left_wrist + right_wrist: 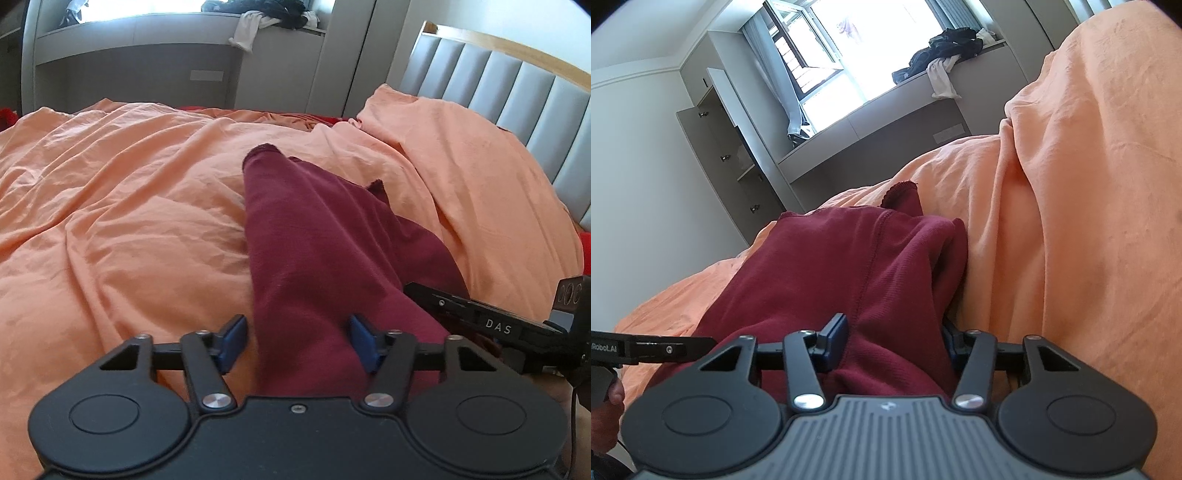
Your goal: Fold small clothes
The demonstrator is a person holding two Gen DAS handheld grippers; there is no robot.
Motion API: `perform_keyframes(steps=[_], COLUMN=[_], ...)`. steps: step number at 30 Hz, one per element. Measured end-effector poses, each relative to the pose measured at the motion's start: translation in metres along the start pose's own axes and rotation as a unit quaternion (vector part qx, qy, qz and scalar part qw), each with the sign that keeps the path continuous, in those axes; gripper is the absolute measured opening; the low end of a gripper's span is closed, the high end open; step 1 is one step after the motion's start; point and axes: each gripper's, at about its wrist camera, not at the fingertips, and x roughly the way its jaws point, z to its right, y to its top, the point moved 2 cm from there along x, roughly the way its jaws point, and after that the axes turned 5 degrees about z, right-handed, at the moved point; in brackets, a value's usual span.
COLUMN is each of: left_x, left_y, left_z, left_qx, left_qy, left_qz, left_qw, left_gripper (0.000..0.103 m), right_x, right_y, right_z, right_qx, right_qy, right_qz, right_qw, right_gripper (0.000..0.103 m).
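Both cameras sit low and close over the orange duvet [122,192], looking forward along their own fingers toward the window ledge [886,99]. The right view is tilted. Both share the maroon garment [314,240], apparently lying between them.

A maroon garment [314,251] stretches across a rumpled orange duvet [122,206], running between the spread blue pads [232,341] of the left gripper [297,343]; the right gripper [491,321] reaches in alongside.
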Motion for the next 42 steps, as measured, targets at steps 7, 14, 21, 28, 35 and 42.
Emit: perform_keyframes(steps=[7, 14, 21, 28, 35, 42], left_x=[-0.005, -0.007, -0.011, -0.026, -0.056, -0.072], left_y=[-0.002, 0.000, 0.000, 0.016, 0.036, 0.054], left_z=[0.019, 0.032, 0.040, 0.051, 0.058, 0.032], left_qx=[0.048, 0.098, 0.123, 0.166, 0.224, 0.212], left_qy=[0.028, 0.041, 0.049, 0.055, 0.099, 0.146], left_qz=[0.011, 0.013, 0.021, 0.057, 0.133, 0.162], left_qw=[0.9984, 0.9943, 0.9909, 0.9829, 0.9603, 0.9526], left_gripper=[0.045, 0.039, 0.032, 0.026, 0.024, 0.024], right_x=[-0.004, -0.011, -0.018, -0.028, -0.024, 0.009], right_y=[-0.003, 0.002, 0.003, 0.015, 0.032, 0.055], right_z=[-0.003, -0.001, -0.015, -0.040, -0.073, -0.108], right_qx=[0.003, 0.008, -0.025, -0.051, -0.070, -0.102], right_qy=[-0.010, 0.011, 0.011, 0.020, 0.041, 0.064], right_qz=[0.017, 0.015, 0.031, 0.062, 0.112, 0.137], right_qw=[1.000, 1.000, 0.999, 0.997, 0.990, 0.983], right_gripper=[0.044, 0.032, 0.025, 0.022, 0.022, 0.022])
